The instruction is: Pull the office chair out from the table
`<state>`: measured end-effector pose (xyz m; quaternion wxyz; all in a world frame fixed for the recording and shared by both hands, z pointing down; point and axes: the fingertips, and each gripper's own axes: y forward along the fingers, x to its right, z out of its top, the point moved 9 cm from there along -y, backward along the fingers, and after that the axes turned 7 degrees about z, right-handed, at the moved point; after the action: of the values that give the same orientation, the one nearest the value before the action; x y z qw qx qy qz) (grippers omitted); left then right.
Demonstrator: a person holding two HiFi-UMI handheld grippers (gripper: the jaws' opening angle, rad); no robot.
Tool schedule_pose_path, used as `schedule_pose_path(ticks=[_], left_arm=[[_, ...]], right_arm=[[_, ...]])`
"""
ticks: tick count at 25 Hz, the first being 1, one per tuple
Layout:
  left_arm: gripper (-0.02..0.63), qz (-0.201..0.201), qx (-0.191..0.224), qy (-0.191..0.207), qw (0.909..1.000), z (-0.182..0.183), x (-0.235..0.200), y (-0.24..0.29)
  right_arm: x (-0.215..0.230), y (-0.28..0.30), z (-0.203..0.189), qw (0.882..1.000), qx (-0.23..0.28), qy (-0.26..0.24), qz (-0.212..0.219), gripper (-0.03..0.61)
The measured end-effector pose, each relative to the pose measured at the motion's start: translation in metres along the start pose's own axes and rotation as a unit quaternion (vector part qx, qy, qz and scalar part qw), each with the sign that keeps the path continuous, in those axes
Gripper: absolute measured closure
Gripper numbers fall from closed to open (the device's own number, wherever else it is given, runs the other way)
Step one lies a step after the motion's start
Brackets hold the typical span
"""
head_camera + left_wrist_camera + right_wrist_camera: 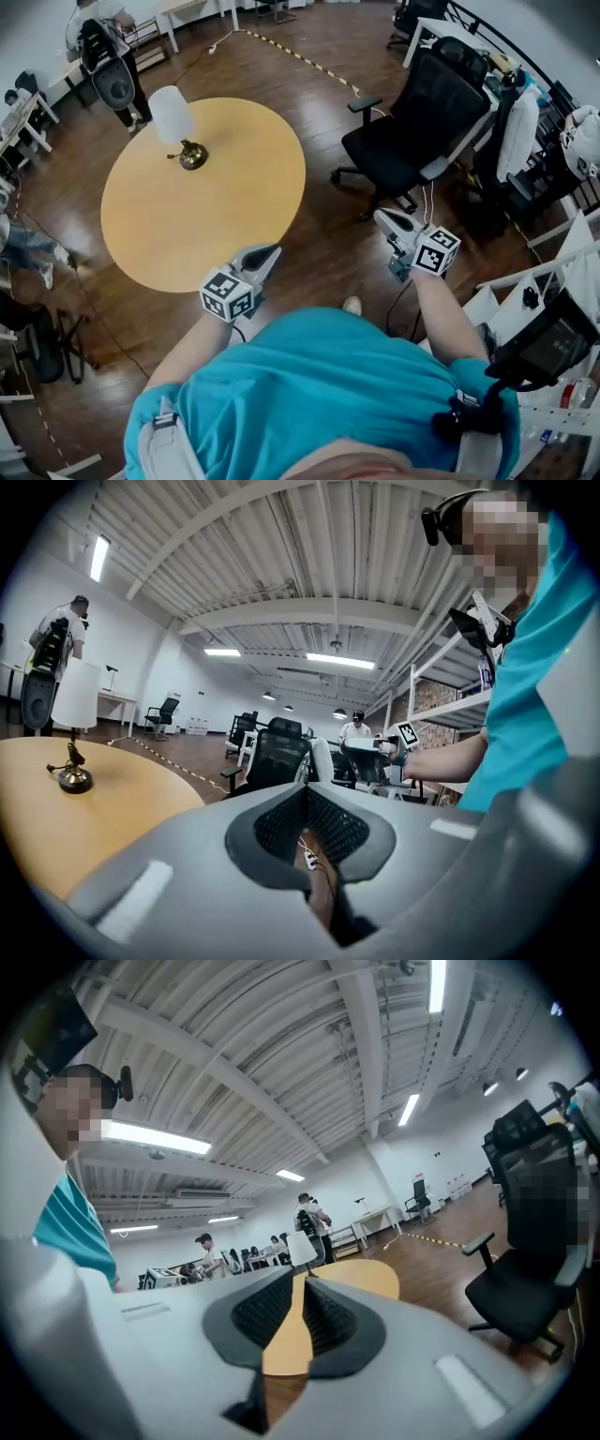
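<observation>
Office chair of black mesh well clear of round yellow wooden table; pull seemingly done.
Left tongs and right tongs closed, empty.

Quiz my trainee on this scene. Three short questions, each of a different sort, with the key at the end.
1. True or false: the office chair is tucked under the round table.
2. What stands on the table? A) a laptop B) a lamp with a white shade C) a stack of books
3. Fill in: the tool nearer the chair is the ____ tool.

Key
1. False: the chair stands apart from the table.
2. B.
3. Right: the right tool is on the chair's side and the left tool is by the table's near edge. Neither holds anything.
</observation>
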<state>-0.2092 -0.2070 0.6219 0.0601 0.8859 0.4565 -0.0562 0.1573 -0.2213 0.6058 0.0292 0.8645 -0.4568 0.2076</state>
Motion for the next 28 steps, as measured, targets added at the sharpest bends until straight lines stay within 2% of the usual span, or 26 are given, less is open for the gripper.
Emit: schedule_pose_path(ticks=[5, 14, 19, 22, 25, 28], left_arm=[[0.594, 0.000, 0.021, -0.009, 0.9997, 0.006, 0.013, -0.053], [0.594, -0.010, 0.022, -0.026, 0.9994, -0.011, 0.112, -0.109], [0.594, 0.017, 0.017, -0.044, 0.9988, -0.025, 0.173, -0.123], [0.594, 0.029, 0.000, -0.026, 0.9992, -0.032, 0.211, -0.142], [0.594, 0.059, 0.005, -0.025, 0.9980, -0.033, 0.235, -0.179], [0.594, 0.086, 0.024, -0.026, 0.9957, -0.027, 0.249, -0.238]], right_arm=[[-0.067, 0.005, 0.005, 1.000, -0.007, -0.018, -0.004, 0.554], [-0.155, -0.066, -0.019, 1.000, -0.006, -0.028, 0.004, 0.554], [-0.181, -0.108, -0.045, 0.999, -0.022, -0.031, 0.035, 0.554], [-0.194, -0.128, -0.067, 0.998, -0.031, -0.017, 0.052, 0.554], [-0.216, -0.135, -0.084, 0.996, -0.039, -0.017, 0.073, 0.554], [-0.258, -0.125, -0.089, 0.995, -0.045, -0.027, 0.084, 0.554]])
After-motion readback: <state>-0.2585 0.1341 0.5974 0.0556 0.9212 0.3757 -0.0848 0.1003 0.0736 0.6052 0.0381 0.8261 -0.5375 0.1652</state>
